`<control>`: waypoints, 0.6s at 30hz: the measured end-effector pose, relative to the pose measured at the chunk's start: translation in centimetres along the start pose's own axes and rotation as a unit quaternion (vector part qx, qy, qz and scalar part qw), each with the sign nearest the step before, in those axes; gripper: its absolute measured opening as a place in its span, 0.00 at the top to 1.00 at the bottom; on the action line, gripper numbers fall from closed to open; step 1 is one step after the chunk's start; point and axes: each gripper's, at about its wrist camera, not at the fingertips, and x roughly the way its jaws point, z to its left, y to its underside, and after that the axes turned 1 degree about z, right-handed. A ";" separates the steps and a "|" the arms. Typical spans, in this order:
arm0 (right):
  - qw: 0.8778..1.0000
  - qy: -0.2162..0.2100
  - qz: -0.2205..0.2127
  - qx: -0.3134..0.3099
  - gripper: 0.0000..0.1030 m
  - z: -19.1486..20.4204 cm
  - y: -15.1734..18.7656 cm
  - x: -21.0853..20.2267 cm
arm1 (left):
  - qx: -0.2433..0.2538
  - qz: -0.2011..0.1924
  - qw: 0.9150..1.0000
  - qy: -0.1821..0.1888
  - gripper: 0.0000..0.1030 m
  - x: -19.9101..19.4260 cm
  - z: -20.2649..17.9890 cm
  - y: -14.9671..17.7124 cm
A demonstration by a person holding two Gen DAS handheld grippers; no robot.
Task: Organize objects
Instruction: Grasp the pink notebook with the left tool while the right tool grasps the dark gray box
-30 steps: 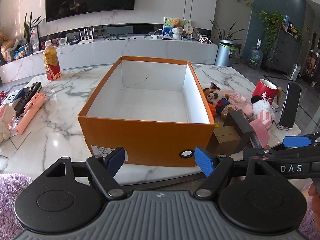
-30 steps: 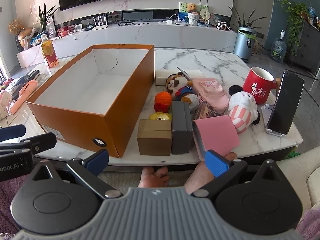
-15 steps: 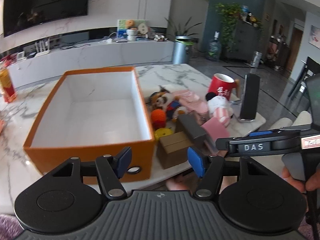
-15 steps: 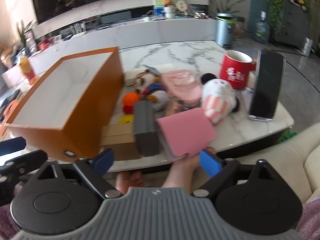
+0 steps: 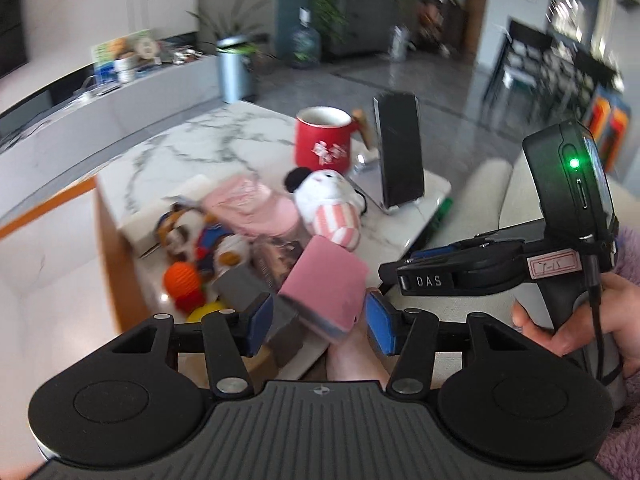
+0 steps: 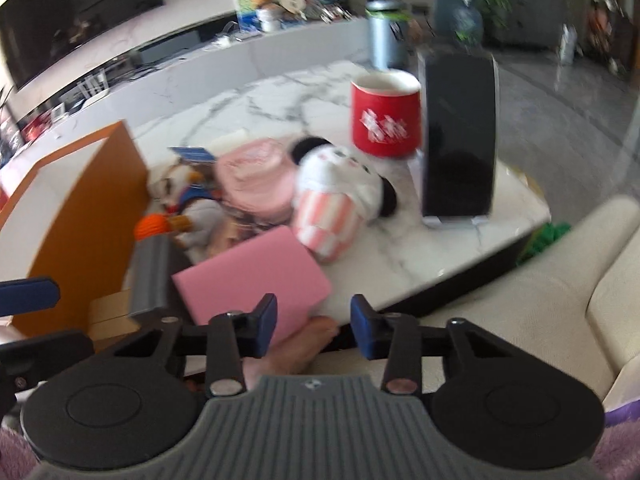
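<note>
Pink box [image 6: 256, 272] tilted, lying crosswise at table edge; left claw [image 5: 320, 320] and right claw [image 6: 314, 326] apart, just closing, empty

The left gripper [image 5: 318, 322] is seen with its blue fingers [image 5: 260, 322] apart, having just been closing, and the pink box [image 5: 324, 280] lies between them, untouched. Behind it, a red mug [image 5: 322, 144] and a striped plush [image 5: 332, 208] are set on the marble surface [image 5: 200, 148].
</note>
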 end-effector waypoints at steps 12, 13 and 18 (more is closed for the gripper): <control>0.991 -0.062 0.072 0.091 0.71 -3.6 0.4 5.0 | 0.101 0.127 0.987 0.009 0.26 9.2 -0.7 -3.8; 0.991 -0.064 0.075 0.095 0.72 -3.8 0.4 5.3 | 0.106 0.140 0.984 0.014 0.26 9.8 -0.7 -3.9; 0.987 -0.079 0.082 0.115 0.76 -4.7 0.5 6.1 | 0.124 0.187 0.974 0.025 0.29 12.5 -0.6 -3.9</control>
